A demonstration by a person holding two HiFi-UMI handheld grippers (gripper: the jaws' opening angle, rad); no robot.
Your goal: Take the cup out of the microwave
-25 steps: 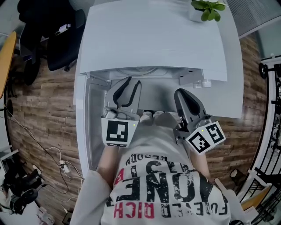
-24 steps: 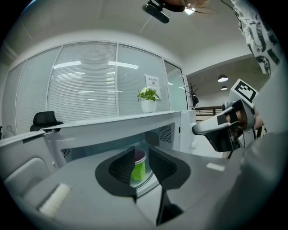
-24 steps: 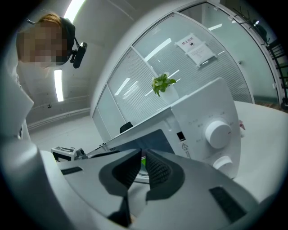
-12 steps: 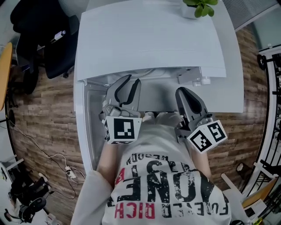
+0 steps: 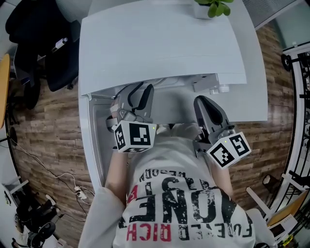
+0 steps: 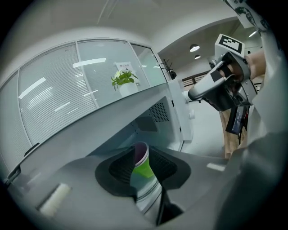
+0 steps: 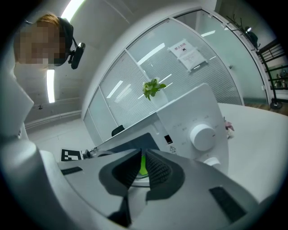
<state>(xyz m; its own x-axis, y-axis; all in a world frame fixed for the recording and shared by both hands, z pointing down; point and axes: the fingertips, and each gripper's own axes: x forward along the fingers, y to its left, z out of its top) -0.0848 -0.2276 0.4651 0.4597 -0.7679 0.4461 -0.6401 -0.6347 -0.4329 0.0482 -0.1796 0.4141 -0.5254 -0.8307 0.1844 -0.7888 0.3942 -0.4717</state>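
A green cup with a purple inside stands in the open white microwave. In the left gripper view it shows in the gap of my left gripper, whose jaws stand wide; I see no pad pressing on it. In the head view my left gripper reaches into the microwave's mouth, and the cup is hidden under the top. My right gripper hangs in front of the control panel with its jaws almost together and nothing in them. Through its thin slit a strip of the cup shows.
The microwave's door hangs open at the left. A potted plant stands on the microwave's top. The round knob sits on the panel at the right. A black chair and cables are on the wooden floor at the left.
My left gripper has rolled, its marker cube turning, and has shifted a little toward the microwave's mouth. The right gripper has stayed where it was.
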